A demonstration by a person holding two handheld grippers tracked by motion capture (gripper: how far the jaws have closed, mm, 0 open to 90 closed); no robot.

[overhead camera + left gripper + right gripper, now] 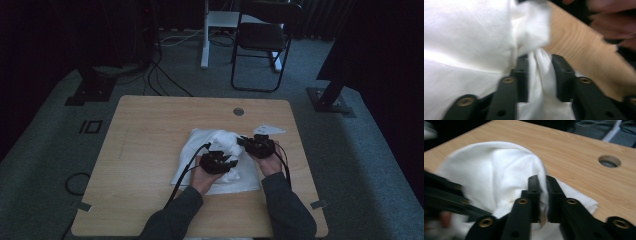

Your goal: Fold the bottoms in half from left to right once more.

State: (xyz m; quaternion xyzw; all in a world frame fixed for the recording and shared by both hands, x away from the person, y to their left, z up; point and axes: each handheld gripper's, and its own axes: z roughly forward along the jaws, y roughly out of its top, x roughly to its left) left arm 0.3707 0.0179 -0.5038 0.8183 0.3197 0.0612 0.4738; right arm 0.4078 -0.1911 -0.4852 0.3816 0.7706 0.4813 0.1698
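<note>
1 white cloth [215,160] on 1 table [150,150]: right gripper [543,192] pinches it, left gripper [540,72] straddles a fold, part-open.

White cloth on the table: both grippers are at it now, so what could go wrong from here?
1. The right gripper pinches only a thin fold of the white cloth, which may slip out when lifted.
2. The left gripper has cloth between its jaws, which look parted; it may drop it.
3. Pulled toward the table edge, the cloth could slide off.
</note>
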